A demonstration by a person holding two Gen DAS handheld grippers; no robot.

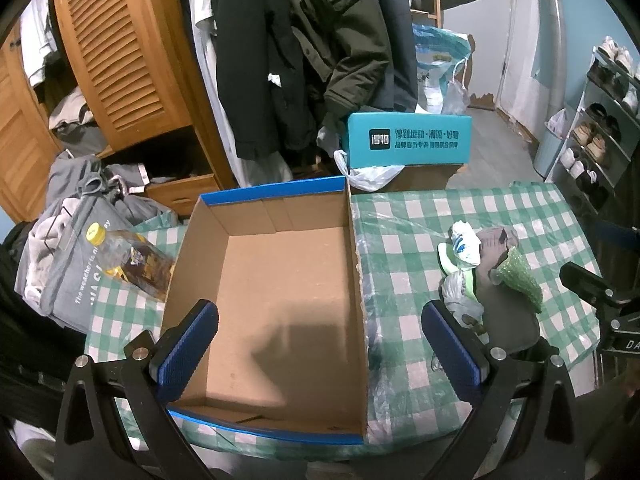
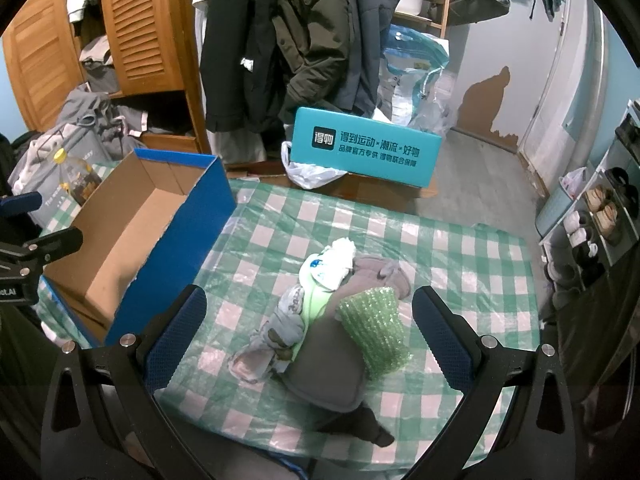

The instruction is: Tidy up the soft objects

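Claws both stood with their blue-padded fingers wide apart, gripping nothing. The left claw (image 1: 320,356) hung over the near end of a cardboard box (image 1: 264,288) with blue outer walls, which held nothing that could be seen. The right claw (image 2: 310,338) hung over a heap of soft things (image 2: 320,320) on the desk (image 2: 460,264), just right of the box and not touching it: a grey cloth (image 2: 328,364), a green bubble-wrap roll (image 2: 374,328) lying on it, a pale printed cloth (image 2: 276,332), a light green piece (image 2: 316,304) and a crumpled white wrapper with blue print (image 2: 334,262). The desk wore a green-and-white check cover under clear plastic.

Left of the box lay a clear bottle (image 1: 128,260) with a yellow cap, its label too blurred to read. Beside it sat a grey bag (image 1: 68,276) printed "The weather is n…", stuffed with clothes. Beyond the desk stood a teal box (image 2: 366,148) with white Chinese writing, reading "得物" in a black square, and a white plastic bag (image 2: 308,172) at its foot. Coats (image 2: 280,40) hung behind, and a shoe rack (image 2: 600,208) stood at right.
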